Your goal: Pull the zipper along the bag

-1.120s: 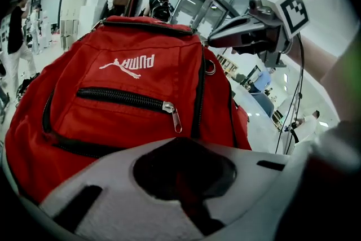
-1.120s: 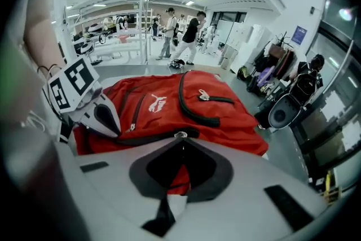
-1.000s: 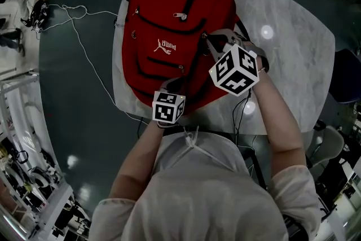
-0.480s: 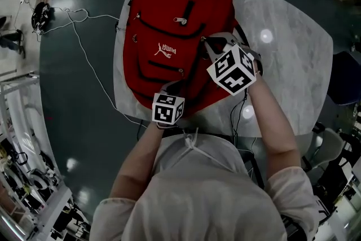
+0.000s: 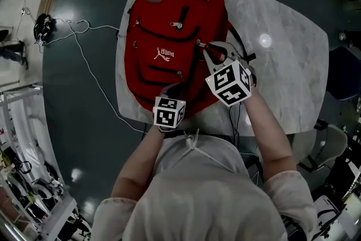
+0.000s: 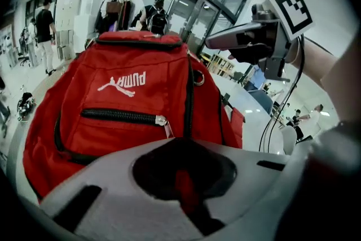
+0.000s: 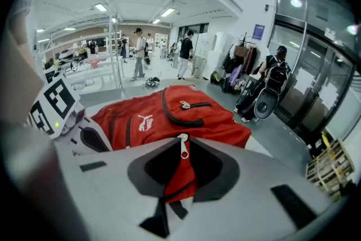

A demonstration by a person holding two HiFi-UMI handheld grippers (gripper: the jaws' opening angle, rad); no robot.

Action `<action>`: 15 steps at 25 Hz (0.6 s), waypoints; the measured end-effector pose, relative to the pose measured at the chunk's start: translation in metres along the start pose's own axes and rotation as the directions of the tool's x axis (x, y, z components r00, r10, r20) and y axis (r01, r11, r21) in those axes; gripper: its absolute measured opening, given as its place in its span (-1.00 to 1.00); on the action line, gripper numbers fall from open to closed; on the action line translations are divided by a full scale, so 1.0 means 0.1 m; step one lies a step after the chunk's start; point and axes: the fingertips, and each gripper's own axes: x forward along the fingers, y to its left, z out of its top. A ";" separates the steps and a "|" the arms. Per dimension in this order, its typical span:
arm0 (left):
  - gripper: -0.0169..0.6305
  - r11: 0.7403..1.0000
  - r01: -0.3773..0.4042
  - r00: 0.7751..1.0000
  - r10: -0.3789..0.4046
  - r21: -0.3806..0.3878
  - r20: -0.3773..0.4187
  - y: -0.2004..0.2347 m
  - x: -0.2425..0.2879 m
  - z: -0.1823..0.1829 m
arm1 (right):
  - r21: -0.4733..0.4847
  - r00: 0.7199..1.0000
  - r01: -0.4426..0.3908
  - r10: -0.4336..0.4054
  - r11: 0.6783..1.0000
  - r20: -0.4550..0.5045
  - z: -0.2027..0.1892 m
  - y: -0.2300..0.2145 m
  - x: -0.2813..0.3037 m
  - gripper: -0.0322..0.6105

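Observation:
A red backpack point(image 5: 163, 25) lies flat on the marble table point(image 5: 282, 65), its white logo facing up. My right gripper point(image 5: 210, 49) is over the bag's right side, shut on a silver zipper pull point(image 5: 198, 42). In the right gripper view the pull point(image 7: 183, 147) stands upright between the shut jaws of that gripper point(image 7: 183, 155), with red fabric under it. My left gripper point(image 5: 172, 90) is at the bag's near edge. In the left gripper view it point(image 6: 181, 183) is shut on a fold of the backpack's point(image 6: 130, 104) red fabric. A front pocket zipper point(image 6: 121, 116) runs across the bag.
A white cable point(image 5: 84, 48) trails over the dark floor left of the table. A dark chair point(image 5: 344, 73) stands off the table's right edge. Bare marble lies right of the bag. People point(image 7: 139, 53) stand far off in the hall.
My right gripper has drawn slightly back toward the person with the zipper pull held in it. The left gripper has stayed clamped on the bag's near edge.

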 end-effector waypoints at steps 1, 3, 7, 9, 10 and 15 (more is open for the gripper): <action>-0.89 1.000 -0.001 1.000 0.001 0.004 0.025 -0.03 -0.06 0.06 | 0.022 0.999 0.024 -0.024 0.999 0.021 0.02 -0.01 -0.07 -0.80; -0.89 1.000 -0.003 0.996 0.002 0.018 0.085 -0.05 -0.19 0.24 | 0.072 0.993 0.082 -0.088 0.994 0.078 0.07 -0.04 -0.20 -0.80; -0.89 0.998 -0.003 0.972 -0.012 0.064 0.236 -0.07 -0.50 0.77 | 0.230 0.963 0.144 -0.190 0.962 0.190 0.18 -0.04 -0.46 -0.80; -0.89 0.996 -0.004 0.949 -0.026 0.092 0.315 -0.13 -0.73 1.06 | 0.324 0.945 0.145 -0.228 0.935 0.233 0.21 -0.01 -0.63 -0.80; -0.89 0.994 -0.003 0.935 -0.036 0.109 0.353 -0.18 -0.85 1.20 | 0.364 0.933 0.153 -0.256 0.919 0.252 0.23 -0.01 -0.72 -0.80; -0.89 0.970 -0.015 0.880 -0.103 0.243 0.465 -0.47 -1.36 1.74 | 0.508 0.859 0.196 -0.396 0.839 0.323 0.33 0.00 -1.20 -0.81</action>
